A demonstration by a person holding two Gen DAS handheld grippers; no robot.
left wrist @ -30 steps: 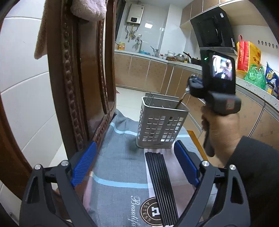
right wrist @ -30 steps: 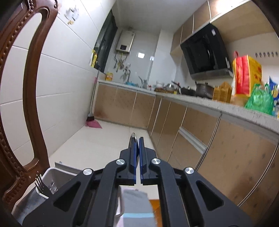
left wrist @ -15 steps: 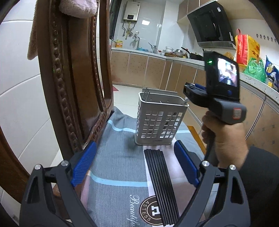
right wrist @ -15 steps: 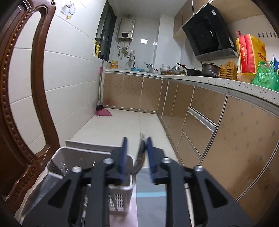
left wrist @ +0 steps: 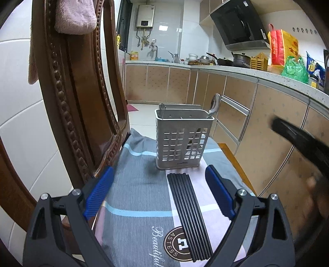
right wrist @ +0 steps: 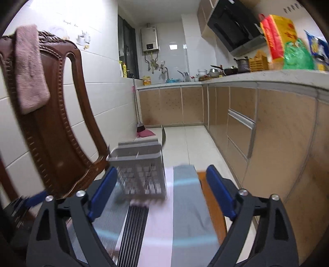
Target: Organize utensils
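A grey slotted utensil holder [left wrist: 182, 137] stands on the chair's cushion [left wrist: 135, 180]. A metal spoon [left wrist: 214, 103] stands in its right corner, bowl up, and fork tines [left wrist: 162, 107] poke out at its back left. A row of black chopsticks [left wrist: 188, 213] lies flat in front of the holder. My left gripper [left wrist: 158, 193] is open and empty, low over the cushion, with the chopsticks between its fingers. My right gripper [right wrist: 159, 193] is open and empty, pulled back from the holder [right wrist: 139, 170]; the chopsticks [right wrist: 133, 232] lie below it. It shows blurred at the right edge of the left wrist view [left wrist: 304, 143].
The carved wooden chair back [left wrist: 78, 92] rises close on the left with a pink towel [left wrist: 76, 16] draped over it. Kitchen cabinets [left wrist: 257, 123] run along the right. The cushion's right edge and wooden seat rim [right wrist: 213, 205] drop to tiled floor [right wrist: 195, 143].
My right gripper opened and let go of the spoon, which now stands in the holder. The right gripper then drew back and down to the right. My left gripper stayed open.
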